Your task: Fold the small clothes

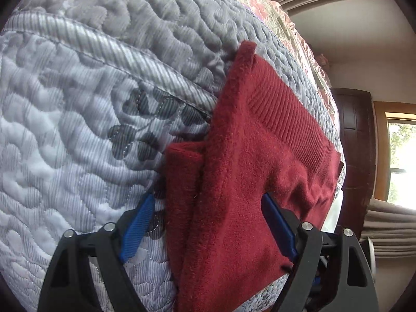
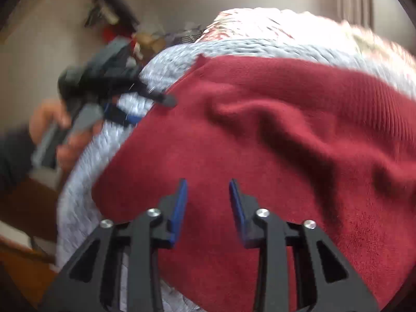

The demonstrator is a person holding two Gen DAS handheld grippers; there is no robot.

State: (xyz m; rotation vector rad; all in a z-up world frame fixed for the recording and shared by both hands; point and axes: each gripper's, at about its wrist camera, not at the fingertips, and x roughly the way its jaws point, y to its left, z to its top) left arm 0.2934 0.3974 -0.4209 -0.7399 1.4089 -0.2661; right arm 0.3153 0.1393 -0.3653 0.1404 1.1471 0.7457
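Observation:
A dark red knitted garment lies partly folded on a grey quilted bedspread; a ribbed band runs along its far side and a narrow fold sticks out on its left. My left gripper is open wide, and the garment's near part lies between its blue pads without being pinched. In the blurred right wrist view the same garment fills the middle. My right gripper hovers open just over its near edge. The left gripper, held by a hand, sits at the garment's left edge.
A floral blanket lies farther along the bed. Past the bed's right edge stand a dark wooden door, a window and a folded curtain. Blurred clutter sits against the wall beyond the bedspread.

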